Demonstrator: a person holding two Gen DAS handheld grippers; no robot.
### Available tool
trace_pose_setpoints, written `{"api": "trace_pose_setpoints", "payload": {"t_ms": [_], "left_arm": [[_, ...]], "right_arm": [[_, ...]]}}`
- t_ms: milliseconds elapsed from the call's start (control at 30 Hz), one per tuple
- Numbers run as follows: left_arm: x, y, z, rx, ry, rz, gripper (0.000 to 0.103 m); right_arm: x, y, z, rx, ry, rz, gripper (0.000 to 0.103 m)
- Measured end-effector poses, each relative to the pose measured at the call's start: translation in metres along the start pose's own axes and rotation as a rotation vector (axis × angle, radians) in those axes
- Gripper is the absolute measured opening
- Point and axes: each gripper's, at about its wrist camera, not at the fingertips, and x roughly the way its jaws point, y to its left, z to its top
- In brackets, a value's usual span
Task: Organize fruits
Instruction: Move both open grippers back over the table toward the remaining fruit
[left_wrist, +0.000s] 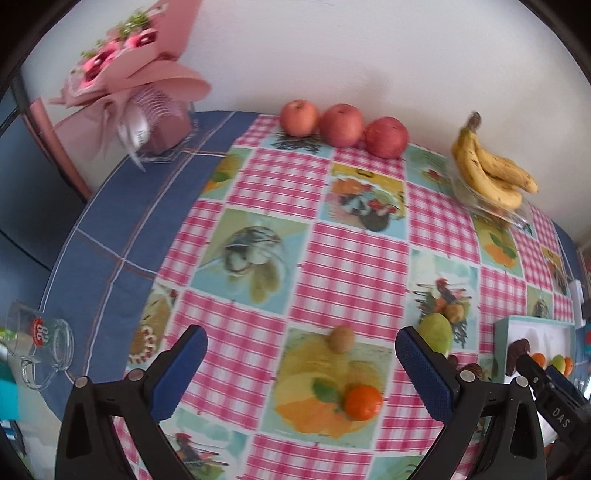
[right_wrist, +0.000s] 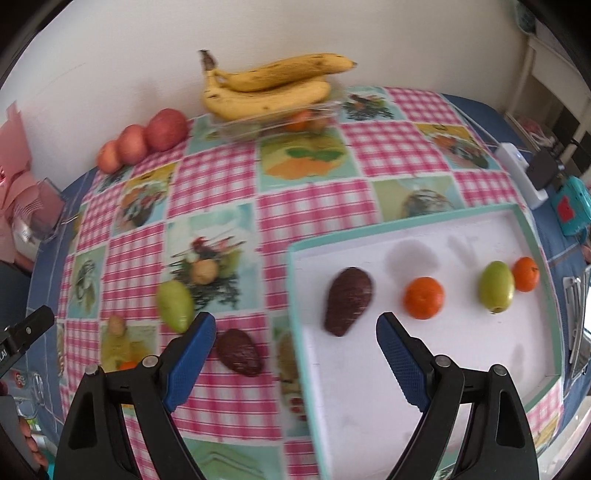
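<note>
Both claws gape wide and hold nothing: the right claw (right_wrist: 295, 325) hangs over the near rim of the white tray (right_wrist: 424, 387), the left claw (left_wrist: 301, 350) above the checked counter (left_wrist: 351, 258). On the tray lie an avocado (right_wrist: 349, 301) at 12 o'clock of the right claw, then a green pear (right_wrist: 496, 287) and two tangerines (right_wrist: 423, 297) toward 2 o'clock. Loose on the counter lie another avocado (right_wrist: 239, 352), a pear (right_wrist: 175, 305), a tangerine (left_wrist: 363, 402) and a kiwi (left_wrist: 341, 338).

We see a surface (right_wrist: 221, 398) under a pink checked cloth. On it, three apples (right_wrist: 144, 138) at 10 o'clock, a clear dish (right_wrist: 240, 129) at 12, a white tray (right_wrist: 369, 387) at 4, and a green pear (right_wrist: 175, 301) beside a dark avocado (right_wrist: 238, 352) at 7.
</note>
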Motion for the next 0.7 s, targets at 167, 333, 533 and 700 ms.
{"api": "trace_pose_setpoints", "payload": {"t_ms": [167, 333, 533, 700], "left_arm": [[-0.003, 0.023, 0.004, -0.043, -0.006, -0.018, 0.103], [-0.007, 0.040, 0.007, -0.072, -0.015, -0.020, 0.103], [-0.007, 0.053, 0.009, -0.129, -0.014, -0.056, 0.103], [-0.005, 0.047, 0.009, -0.116, -0.007, -0.072, 0.103]], "right_arm": [[0.001, 0.024, -0.001, -0.032, 0.006, 0.047, 0.089], [0.000, 0.042, -0.002, -0.082, 0.004, 0.040, 0.089], [0.001, 0.049, -0.002, -0.111, 0.019, 0.012, 0.089], [0.003, 0.050, -0.002, -0.121, 0.025, 0.010, 0.089]]}}
